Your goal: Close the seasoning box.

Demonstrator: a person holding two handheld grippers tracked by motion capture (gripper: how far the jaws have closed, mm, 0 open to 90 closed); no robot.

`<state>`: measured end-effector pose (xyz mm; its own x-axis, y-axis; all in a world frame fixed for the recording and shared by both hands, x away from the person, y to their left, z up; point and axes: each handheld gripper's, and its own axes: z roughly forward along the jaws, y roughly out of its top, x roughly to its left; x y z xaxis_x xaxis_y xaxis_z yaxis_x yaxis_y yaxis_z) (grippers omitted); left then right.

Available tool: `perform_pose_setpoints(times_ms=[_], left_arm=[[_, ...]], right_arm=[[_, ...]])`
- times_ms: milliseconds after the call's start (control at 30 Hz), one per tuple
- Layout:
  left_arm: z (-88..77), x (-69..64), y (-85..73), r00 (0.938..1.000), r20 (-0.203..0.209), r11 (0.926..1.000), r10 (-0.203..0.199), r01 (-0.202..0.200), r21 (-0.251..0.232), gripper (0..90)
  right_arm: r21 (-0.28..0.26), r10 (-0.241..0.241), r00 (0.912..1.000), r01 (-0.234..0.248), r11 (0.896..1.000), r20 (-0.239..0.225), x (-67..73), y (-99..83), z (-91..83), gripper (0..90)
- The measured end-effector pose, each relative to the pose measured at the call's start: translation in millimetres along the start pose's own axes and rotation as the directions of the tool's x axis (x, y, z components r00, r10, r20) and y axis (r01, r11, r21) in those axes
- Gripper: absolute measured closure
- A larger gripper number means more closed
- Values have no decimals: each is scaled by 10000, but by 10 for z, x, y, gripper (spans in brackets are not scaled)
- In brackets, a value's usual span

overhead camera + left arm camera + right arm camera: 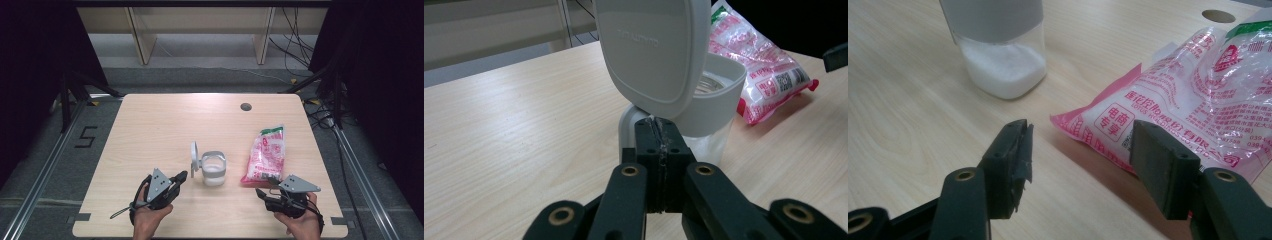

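Both grippers, left gripper point(181, 176) and right gripper point(260, 192), are black, brass-riveted (grey three-cornered plates on top), trailing dark cables

A light wooden table point(150, 125) bears an open-lidded jar point(213, 170) and a pink-printed bag point(265, 155).

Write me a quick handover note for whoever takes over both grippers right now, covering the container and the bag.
Left gripper: shut, nothing between its pads, tips right at the container's hinge side below the raised lid.
Right gripper: open, empty, just in front of the near end of the pink bag.
Container: upright mid-table, lid flipped open, some white granules at the bottom.
Bag: lying flat right of the container, looks unopened.
Done: lid is open.
Left, probably: pick up the bag and pour it in.
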<state>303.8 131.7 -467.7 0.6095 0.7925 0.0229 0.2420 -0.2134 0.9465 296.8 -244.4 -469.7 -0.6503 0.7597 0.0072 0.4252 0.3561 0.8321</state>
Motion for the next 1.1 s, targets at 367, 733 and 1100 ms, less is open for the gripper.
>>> perform_pose_setpoints(times_ms=[367, 733, 1100], left_arm=[[91, 3, 150, 10000, -1, 10000, -60, 60, -73, 890], [146, 28, 254, 9998, 42, 9998, 184, -183, -47, 890], [199, 20, 278, 9999, 40, 9998, 132, -131, -146, 889]], right_arm=[[95, -212, 9996, 214, 9997, -188, 33, -38, 14, 416], [81, -75, 9993, 78, 9999, -372, 65, -70, -21, 412], [202, -110, 9995, 116, 9997, -292, 80, -94, -46, 412]])
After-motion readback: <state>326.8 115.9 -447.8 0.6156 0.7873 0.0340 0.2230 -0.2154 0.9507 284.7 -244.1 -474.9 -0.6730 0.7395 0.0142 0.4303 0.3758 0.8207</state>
